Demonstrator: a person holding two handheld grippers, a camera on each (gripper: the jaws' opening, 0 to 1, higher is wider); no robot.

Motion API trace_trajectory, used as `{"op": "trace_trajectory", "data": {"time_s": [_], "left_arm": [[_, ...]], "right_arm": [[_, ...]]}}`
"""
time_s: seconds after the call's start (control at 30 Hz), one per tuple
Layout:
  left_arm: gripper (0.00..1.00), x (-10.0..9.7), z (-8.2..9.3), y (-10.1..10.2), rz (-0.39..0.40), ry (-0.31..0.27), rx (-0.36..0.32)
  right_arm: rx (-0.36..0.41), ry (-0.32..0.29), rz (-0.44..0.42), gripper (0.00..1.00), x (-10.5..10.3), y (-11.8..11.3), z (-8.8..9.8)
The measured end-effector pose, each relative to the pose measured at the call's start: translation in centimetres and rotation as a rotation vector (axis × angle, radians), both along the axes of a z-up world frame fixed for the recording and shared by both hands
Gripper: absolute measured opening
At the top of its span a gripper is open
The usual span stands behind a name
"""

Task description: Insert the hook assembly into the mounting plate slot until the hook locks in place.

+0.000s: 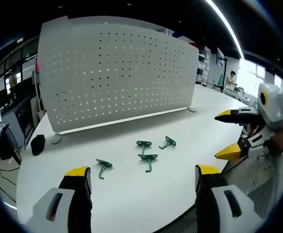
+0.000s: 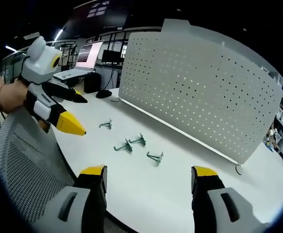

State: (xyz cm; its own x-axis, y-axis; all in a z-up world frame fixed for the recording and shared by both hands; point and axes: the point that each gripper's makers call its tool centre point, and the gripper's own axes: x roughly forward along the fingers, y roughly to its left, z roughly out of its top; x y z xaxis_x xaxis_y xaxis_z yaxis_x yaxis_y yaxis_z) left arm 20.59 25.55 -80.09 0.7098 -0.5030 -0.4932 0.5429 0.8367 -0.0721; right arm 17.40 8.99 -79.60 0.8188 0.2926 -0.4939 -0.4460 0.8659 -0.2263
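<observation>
- Reaching for one hook (image 1: 147,158) first, we should grip its shank so the prongs stay free for the pegboard (image 1: 117,73) holes.
- Four green hooks lie on the white table (image 1: 131,194), near the upright pegboard.
- Left gripper (image 1: 143,182) and right gripper (image 2: 148,179) hover over the table's near edge, jaws spread, holding nothing.

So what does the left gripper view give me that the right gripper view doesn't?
Left gripper view alone: a small black object on the table near the pegboard's left foot, and a seated person far off at the right. Right gripper view alone: a lit monitor behind the pegboard's left end and a mesh chair back. Both share the white pegboard, the white table, four green hooks lying loose, and each gripper, left gripper and right gripper, open and holding nothing.
</observation>
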Motion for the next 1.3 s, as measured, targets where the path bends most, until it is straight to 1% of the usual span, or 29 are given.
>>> {"op": "trace_trajectory", "data": {"time_s": [0.1,0.23,0.3,0.33,0.4,0.5,0.57,0.63,0.67,0.83,0.9,0.93,0.97,1.07,1.13,1.17,1.2,1.23,1.27,1.3], "left_arm": [[0.9,0.0,-0.1,0.1,0.002,0.005,-0.001],[0.9,-0.3,-0.3,-0.2,-0.018,0.015,0.011],[0.89,-0.3,-0.4,-0.2,-0.021,0.011,0.013],[0.89,-0.2,-0.3,-0.1,-0.016,0.011,0.015],[0.88,-0.1,-0.2,0.2,-0.002,0.011,0.009],[0.89,0.1,-0.1,0.5,0.008,-0.001,0.009],[0.88,0.3,-0.3,1.2,0.03,0.004,0.02],[0.88,0.4,0.0,1.5,0.045,-0.004,0.003],[0.88,0.4,0.0,1.4,0.046,-0.007,0.002],[0.85,0.2,0.0,0.8,0.021,-0.012,0.015],[0.83,0.2,0.0,0.8,0.02,-0.01,0.016],[0.81,0.2,0.1,0.8,0.016,-0.011,0.014],[0.81,0.2,0.1,0.8,0.017,-0.011,0.006],[0.83,0.2,0.0,0.8,0.023,-0.003,0.007],[0.84,0.2,0.0,0.9,0.024,-0.005,0.005],[0.87,0.3,0.0,0.8,0.021,-0.008,0.008],[0.92,0.3,0.0,0.8,0.02,-0.014,0.012],[0.95,0.3,-0.1,0.7,0.018,-0.015,0.015],[0.96,0.2,-0.4,0.6,0.007,-0.006,0.029],[0.95,0.1,-0.5,0.5,0.002,-0.004,0.037]], "right_arm": [[-0.003,0.002,0.005,0.68,-0.2,0.2,-0.1],[-0.012,0.007,0.015,0.68,-0.4,0.5,-0.3],[-0.007,0.028,0.021,0.64,-0.6,0.6,-0.6],[-0.009,0.03,0.024,0.63,-0.6,0.7,-0.6],[-0.013,0.04,0.03,0.63,-0.7,0.9,-0.9],[0.004,0.063,0.039,0.62,-0.8,1.2,-1.2],[0.026,0.064,0.06,0.62,-0.8,1.8,-1.1],[0.028,0.074,0.082,0.63,-1.0,2.4,-1.3],[0.007,0.097,0.101,0.63,-1.2,2.6,-1.8],[0.017,0.111,0.116,0.63,-1.4,2.9,-2.0],[0.044,0.149,0.133,0.64,-1.6,3.2,-2.6],[0.065,0.211,0.133,0.65,-2.0,3.4,-3.4],[0.069,0.226,0.131,0.65,-2.0,3.4,-3.6],[0.079,0.24,0.145,0.64,-2.0,3.5,-3.7],[0.086,0.263,0.153,0.63,-2.1,3.7,-3.9],[0.086,0.262,0.157,0.62,-1.9,3.8,-3.9],[0.079,0.262,0.17,0.62,-1.7,3.9,-3.9],[0.069,0.27,0.181,0.62,-1.5,4.0,-4.1],[0.066,0.276,0.193,0.62,-1.1,4.2,-4.3],[0.064,0.275,0.198,0.61,-0.7,4.3,-4.3]]}}
